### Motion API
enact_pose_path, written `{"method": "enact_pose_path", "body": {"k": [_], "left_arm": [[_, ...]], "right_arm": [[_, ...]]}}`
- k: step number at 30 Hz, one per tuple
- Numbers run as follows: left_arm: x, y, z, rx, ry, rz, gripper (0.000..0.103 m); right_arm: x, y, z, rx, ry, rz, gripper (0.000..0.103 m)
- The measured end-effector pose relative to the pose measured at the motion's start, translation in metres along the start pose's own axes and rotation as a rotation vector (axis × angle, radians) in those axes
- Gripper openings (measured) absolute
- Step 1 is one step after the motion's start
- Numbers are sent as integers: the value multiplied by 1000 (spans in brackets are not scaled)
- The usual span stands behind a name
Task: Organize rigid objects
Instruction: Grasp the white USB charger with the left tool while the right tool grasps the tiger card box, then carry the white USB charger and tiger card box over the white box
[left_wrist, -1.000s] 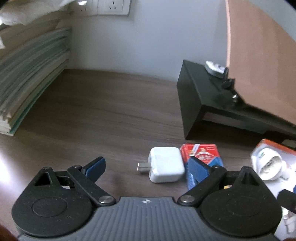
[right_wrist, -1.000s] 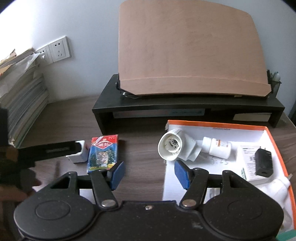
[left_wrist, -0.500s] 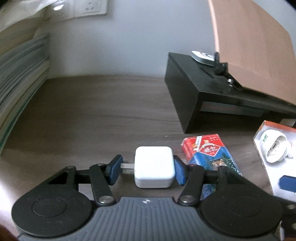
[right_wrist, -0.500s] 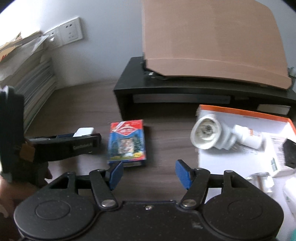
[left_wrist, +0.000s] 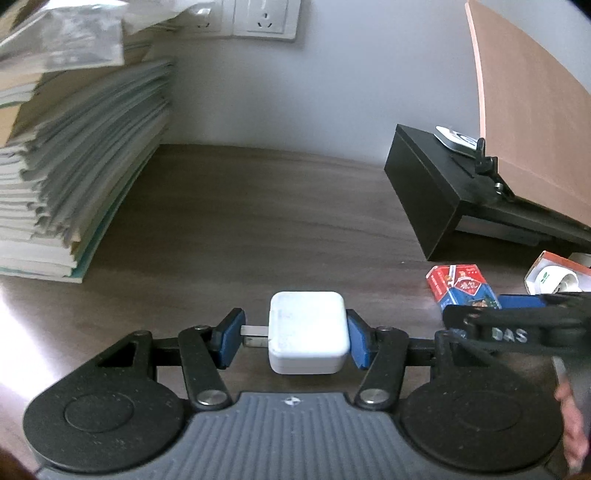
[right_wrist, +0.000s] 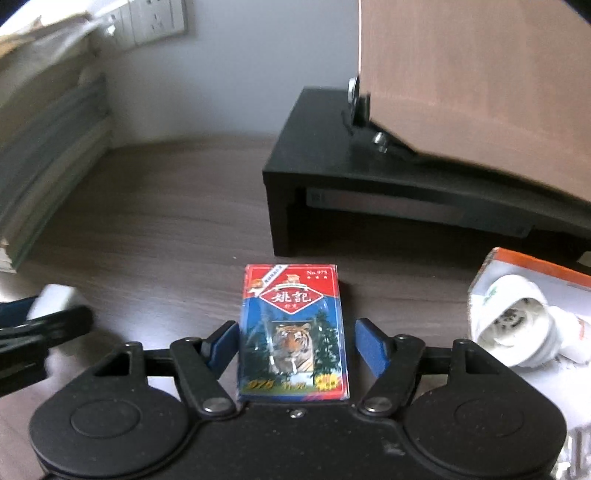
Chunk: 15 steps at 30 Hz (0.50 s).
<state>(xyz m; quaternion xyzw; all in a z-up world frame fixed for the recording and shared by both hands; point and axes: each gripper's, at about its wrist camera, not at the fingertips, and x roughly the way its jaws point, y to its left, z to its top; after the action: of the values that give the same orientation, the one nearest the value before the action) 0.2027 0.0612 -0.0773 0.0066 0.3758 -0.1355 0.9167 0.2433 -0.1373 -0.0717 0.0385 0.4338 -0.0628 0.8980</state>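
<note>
A white charger (left_wrist: 308, 338) with its metal prongs pointing to the left is seen between the blue pads of the left gripper (left_wrist: 295, 341). The right pad is pressed against the charger's side, and the left pad is met by the prong tips, so the charger is clamped across its length while it rests on the dark wooden desk (left_wrist: 258, 221). In the right wrist view only a blurred corner of the charger (right_wrist: 55, 297) is seen at the far left, behind the dark arm of the left gripper.

The right gripper (right_wrist: 295, 347) is held open, with its blue pads set on either side of a card box (right_wrist: 293, 332). The box lies flat on the desk, printed in red and blue with a tiger picture. The left pad is seen just beside the box's edge, and the right pad is kept clearly apart from it, so nothing is gripped. The same card box (left_wrist: 461, 286) is visible to the right of the charger in the left wrist view.

A black monitor stand (right_wrist: 369, 184) is placed farther back on the desk, and a stack of papers (left_wrist: 74, 166) is piled at the left. An orange-edged white tray (right_wrist: 535, 269) holding a white lamp socket (right_wrist: 513, 325) is seen at the right.
</note>
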Motion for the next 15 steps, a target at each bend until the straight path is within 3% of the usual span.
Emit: {"method": "enact_pose_path", "body": {"k": [2,3,9,15], "left_arm": [[5,1,2,-4,4,-2,58],[5,1,2,-9,6,-2,58],[-5,-4,1,-9,-4,-14,58],[-28,-33,-1,14,-34,-54,58]], "right_arm": [[5,1,2,-9,-8,11,82],[6,1,4,-10,-10,22,71],[-12,2,-4,-1,-32,-9,71],[-68,-12,-14,27,-104,28,71]]}}
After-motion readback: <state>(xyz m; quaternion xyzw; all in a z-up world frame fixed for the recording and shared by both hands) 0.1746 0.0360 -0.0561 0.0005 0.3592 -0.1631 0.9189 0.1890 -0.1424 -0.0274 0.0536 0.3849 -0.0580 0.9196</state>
